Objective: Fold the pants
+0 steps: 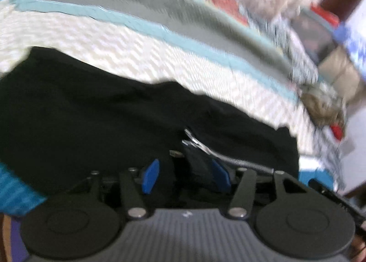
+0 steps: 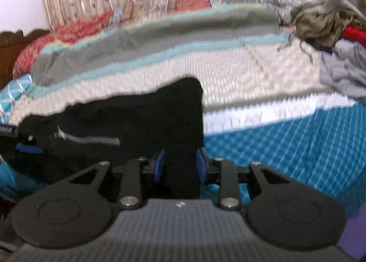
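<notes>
The black pants lie folded on the bed, with a silver zipper showing near their front edge. My left gripper hovers over the zipper area with its blue pads apart; a fold of dark cloth lies against the right pad without being pinched. In the right wrist view the pants run left from my right gripper, whose blue pads press on a thick black fold at the pants' right end. The left gripper's blue pad shows at the far left, by the zipper.
The bedspread has white, teal and grey bands and a blue checked part at the front right. A heap of loose clothes sits at the back right. Red patterned pillows and a wooden headboard stand at the back left.
</notes>
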`<state>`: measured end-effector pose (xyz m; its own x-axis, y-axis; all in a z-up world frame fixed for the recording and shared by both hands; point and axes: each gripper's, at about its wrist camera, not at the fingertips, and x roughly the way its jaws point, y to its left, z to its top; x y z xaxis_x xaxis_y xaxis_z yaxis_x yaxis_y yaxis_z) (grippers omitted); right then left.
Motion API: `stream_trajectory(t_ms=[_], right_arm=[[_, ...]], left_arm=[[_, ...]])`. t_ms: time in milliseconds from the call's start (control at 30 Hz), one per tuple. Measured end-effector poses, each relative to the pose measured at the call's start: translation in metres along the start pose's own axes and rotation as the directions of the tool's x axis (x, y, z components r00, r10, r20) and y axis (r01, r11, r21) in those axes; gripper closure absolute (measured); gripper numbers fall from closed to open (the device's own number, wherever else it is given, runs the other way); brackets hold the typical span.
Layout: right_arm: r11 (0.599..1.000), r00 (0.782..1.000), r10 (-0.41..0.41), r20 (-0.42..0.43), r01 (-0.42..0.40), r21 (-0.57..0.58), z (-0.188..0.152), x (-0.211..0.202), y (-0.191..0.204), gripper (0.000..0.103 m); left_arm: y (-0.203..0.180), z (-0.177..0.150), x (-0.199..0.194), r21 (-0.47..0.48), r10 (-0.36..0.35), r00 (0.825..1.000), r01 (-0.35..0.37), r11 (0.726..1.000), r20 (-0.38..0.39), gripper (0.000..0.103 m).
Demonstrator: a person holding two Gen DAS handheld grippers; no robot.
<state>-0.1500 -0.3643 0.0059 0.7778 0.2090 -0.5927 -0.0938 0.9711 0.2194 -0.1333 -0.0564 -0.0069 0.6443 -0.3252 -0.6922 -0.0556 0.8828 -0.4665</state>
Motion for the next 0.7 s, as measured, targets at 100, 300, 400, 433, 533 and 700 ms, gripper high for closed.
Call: stream_trajectory(t_ms=[100,300,400,433,533,700], right_arm=[[0.999,0.998,0.053,0.034,-0.053,-0.014,0.007,0.002,0.017,0.069],[0.980,0.985,0.168,-0.025,-0.170,-0.101,0.005,0.031,0.067,0.069],[0.967,0.977,0.198,-0.083,-0.209,-0.147,-0.002,0.044,0.092,0.069],[0.962,0.973,0.207,-0.099,-0.221,-0.160,-0.004,0.047,0.099,0.069],[0.952,0.971,0.208,-0.122,-0.229,-0.205,-0.010,0.047,0.116,0.069],[0.956,0.973,0.184,-0.137,-0.209,-0.203,-0.010,0.047,0.119,0.069]], left_arm=[[0.043,-0.003,-0.038,-0.107,0.040,0.994,-0.029,0.994,0.101,0.039],[0.116,-0.014,-0.070,-0.321,0.208,0.965,-0.149,0.935,0.159,0.020],[0.139,-0.015,-0.065,-0.396,0.185,0.969,-0.107,0.912,0.163,0.018],[0.149,-0.016,-0.064,-0.432,0.161,0.972,-0.073,0.899,0.172,0.017],[0.171,-0.012,-0.050,-0.540,0.103,0.973,0.027,0.841,0.209,0.013],[0.196,-0.002,-0.030,-0.623,0.081,0.964,0.099,0.776,0.254,0.011]])
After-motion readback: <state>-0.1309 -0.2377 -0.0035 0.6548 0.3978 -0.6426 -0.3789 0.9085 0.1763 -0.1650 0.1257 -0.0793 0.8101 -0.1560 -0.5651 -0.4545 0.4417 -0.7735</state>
